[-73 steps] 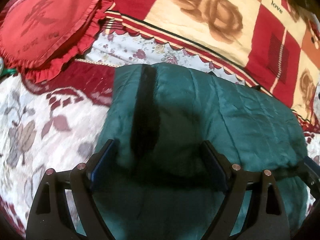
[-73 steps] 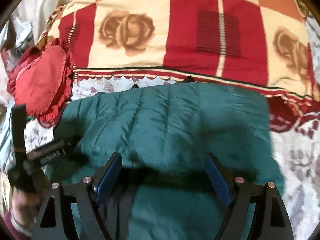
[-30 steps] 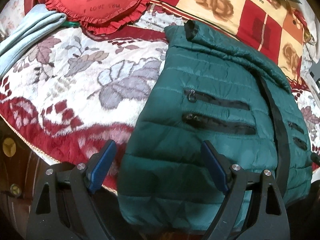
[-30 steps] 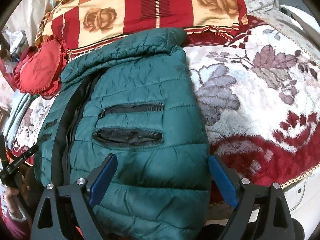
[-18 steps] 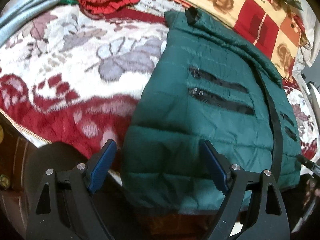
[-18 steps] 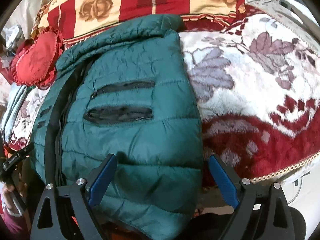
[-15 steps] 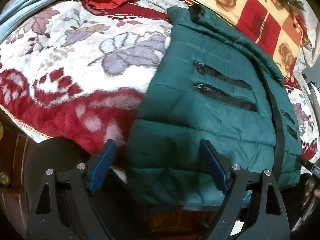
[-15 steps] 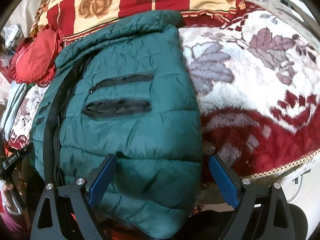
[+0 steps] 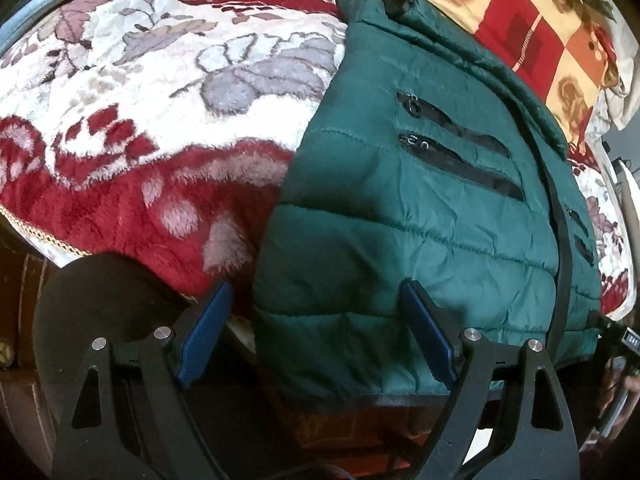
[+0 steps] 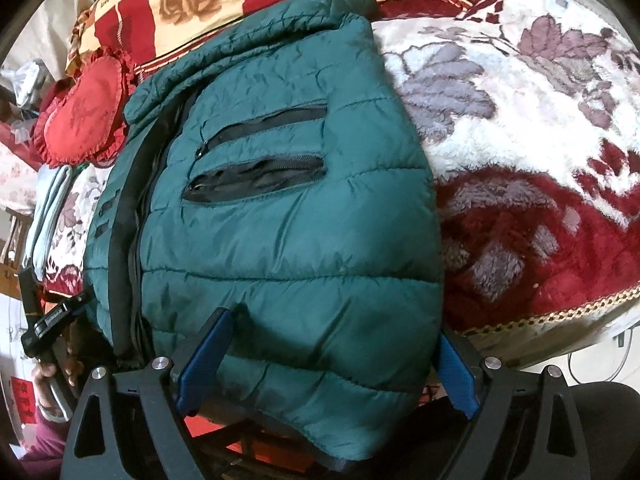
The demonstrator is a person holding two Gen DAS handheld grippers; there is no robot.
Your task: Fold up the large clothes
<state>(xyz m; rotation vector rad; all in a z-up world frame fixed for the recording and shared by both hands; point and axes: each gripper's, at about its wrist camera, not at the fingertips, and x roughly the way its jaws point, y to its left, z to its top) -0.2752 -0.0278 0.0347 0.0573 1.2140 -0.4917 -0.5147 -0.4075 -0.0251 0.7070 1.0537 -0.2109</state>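
Observation:
A dark green quilted puffer jacket lies front up on the bed, zipped, with black zip pockets; its hem hangs over the near bed edge. My left gripper is open at the hem's left corner, the cloth between its blue pads. In the right wrist view the jacket fills the middle, collar at the far end. My right gripper is open around the hem's right corner. The left gripper also shows at the left edge of the right wrist view.
The bed carries a red and white floral fleece blanket. A red and cream rose-check quilt lies at the far side. A red heart pillow and folded pale blue cloth lie at the left. The bed edge with gold trim is near.
Both grippers have drawn back from over the jacket's far part to its hem at the near bed edge and dropped lower. The jacket now lies flat, front up.

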